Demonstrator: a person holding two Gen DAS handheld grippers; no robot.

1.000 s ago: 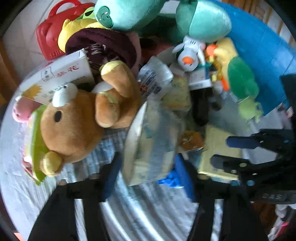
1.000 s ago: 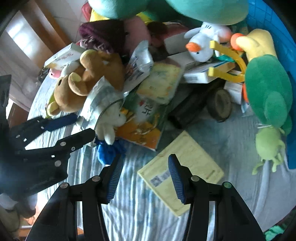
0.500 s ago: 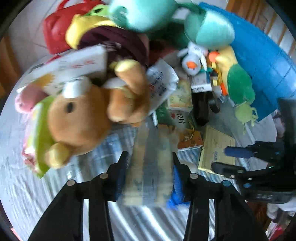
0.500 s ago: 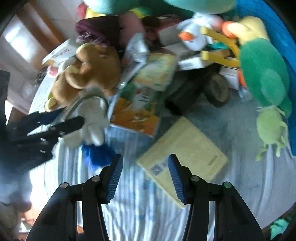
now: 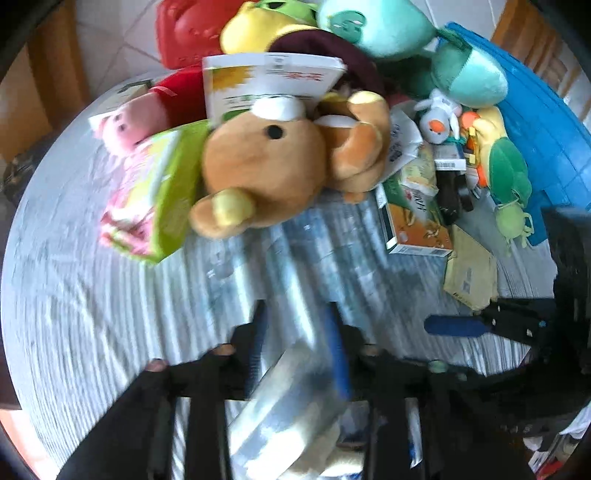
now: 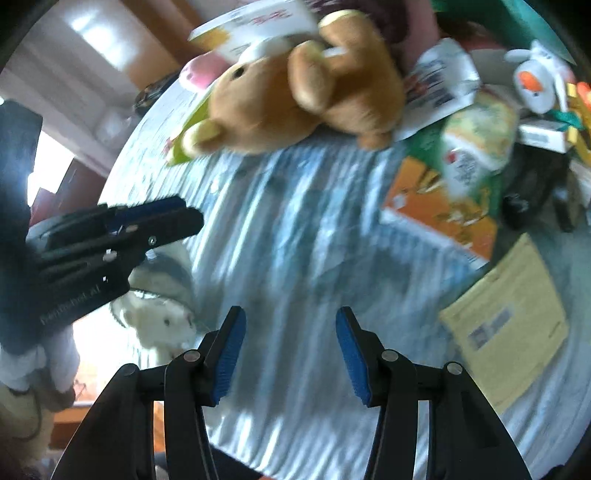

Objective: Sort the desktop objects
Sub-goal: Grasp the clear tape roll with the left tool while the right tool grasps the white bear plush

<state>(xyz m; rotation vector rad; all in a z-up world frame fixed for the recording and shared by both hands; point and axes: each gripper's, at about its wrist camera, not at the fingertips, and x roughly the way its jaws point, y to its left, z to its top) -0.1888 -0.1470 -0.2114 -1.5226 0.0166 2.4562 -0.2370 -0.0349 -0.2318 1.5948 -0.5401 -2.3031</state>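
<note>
My left gripper has a clear plastic bag with a white plush toy between its fingers, close to the camera. Its jaws are opening a little, but the blue pads still press on the bag. In the right wrist view the bagged toy hangs under the left gripper at the near left of the table. My right gripper is open with nothing between its fingers, above the striped cloth. A brown bear plush lies at the front of the pile.
A yellow envelope and an orange-green box lie to the right. A green box and a pink pig plush lie left of the bear. Behind are a blue crate, a green parrot plush and a red basket.
My left gripper closed on the bagged toy and drew it back out of the pile toward the near edge. My right gripper slid left, off the envelope and over bare cloth.
</note>
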